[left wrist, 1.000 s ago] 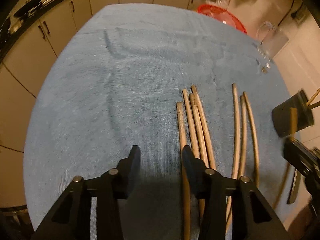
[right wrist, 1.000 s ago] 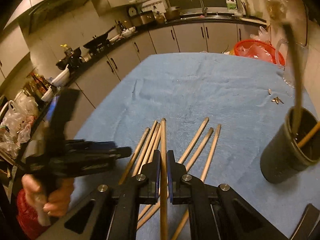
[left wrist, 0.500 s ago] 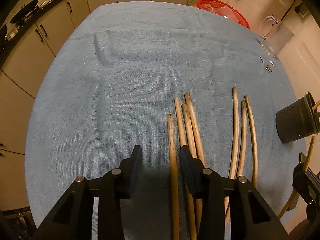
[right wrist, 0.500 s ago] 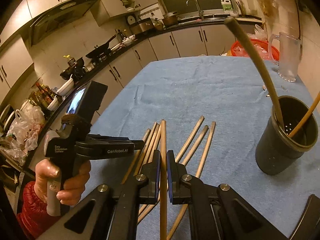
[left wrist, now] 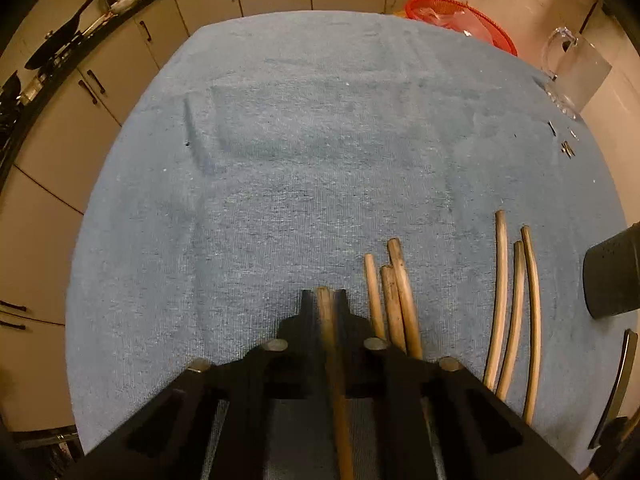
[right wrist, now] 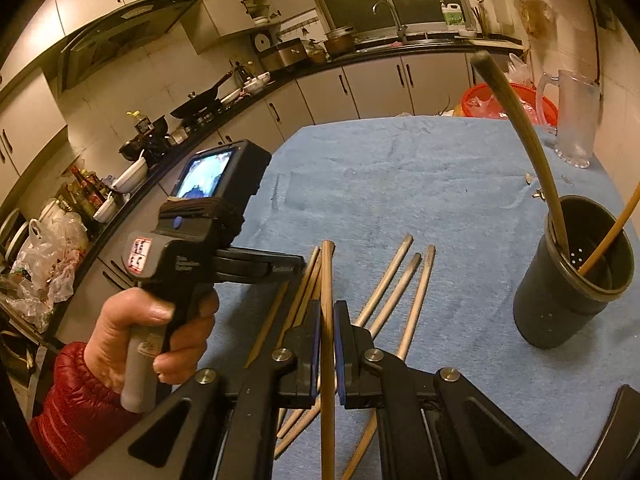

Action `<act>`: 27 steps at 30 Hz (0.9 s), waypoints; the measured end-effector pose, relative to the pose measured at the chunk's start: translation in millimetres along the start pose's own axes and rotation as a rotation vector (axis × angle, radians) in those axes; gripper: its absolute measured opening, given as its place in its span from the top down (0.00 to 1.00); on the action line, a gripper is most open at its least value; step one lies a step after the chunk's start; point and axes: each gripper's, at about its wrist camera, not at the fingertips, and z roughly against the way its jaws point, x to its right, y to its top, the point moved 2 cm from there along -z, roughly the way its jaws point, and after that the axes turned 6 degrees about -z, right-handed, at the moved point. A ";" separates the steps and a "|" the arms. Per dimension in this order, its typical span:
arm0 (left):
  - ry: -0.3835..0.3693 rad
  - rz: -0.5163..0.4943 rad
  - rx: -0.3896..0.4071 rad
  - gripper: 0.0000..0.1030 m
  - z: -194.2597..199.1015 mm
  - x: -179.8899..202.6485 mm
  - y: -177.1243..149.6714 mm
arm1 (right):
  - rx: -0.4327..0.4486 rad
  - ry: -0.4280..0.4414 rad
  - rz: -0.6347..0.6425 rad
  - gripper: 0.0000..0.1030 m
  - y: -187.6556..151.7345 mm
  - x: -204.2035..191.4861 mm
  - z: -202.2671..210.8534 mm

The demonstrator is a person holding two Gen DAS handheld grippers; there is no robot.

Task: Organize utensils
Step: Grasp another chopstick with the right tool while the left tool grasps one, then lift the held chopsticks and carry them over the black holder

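Left wrist view showed the left hand-held gripper (left wrist: 325,300) with its jaws drawn in from a wide gap a second earlier, now clamped on a single chopstick (left wrist: 329,328) that had lain at the left edge of the row on the blue towel (left wrist: 280,160) covering the tabletop. Judging by that closure, the pick was made and the stick was ready to lift toward the holder. Just to the right of its fingers lay three chopsticks (left wrist: 394,304) bunched together, and further right three curved ones (left wrist: 516,304), well apart from the bunch; the dark utensil holder (left wrist: 612,276) sat at the far right edge, cut off by the frame. Right wrist view gave what that one could not: the person's hand (right wrist: 152,336), in a red sleeve, gripping the left tool's handle to the left of the right hand-held gripper (right wrist: 327,320), which was closed on its own chopstick (right wrist: 328,280), as it had been a second before. Beyond and right of its fingers, the holder (right wrist: 572,296) stood whole, with two sticks already leaning inside it. A clear pitcher (right wrist: 576,116) stood behind the holder.
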 end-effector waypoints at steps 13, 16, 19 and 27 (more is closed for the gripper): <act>-0.096 0.059 0.393 0.93 153.4 -26.1 -59.0 | 0.191 0.057 -0.007 0.94 9.0 -7.4 49.0; -0.092 0.067 0.479 0.93 184.8 -27.9 -76.0 | 0.268 0.067 -0.001 0.94 6.9 -12.1 67.9; -0.086 0.070 0.531 0.93 209.0 -30.5 -85.7 | 0.302 0.072 0.005 0.94 5.5 -18.0 77.3; -0.082 0.070 0.575 0.93 224.6 -29.7 -90.2 | 0.330 0.078 0.016 0.94 1.9 -22.7 87.7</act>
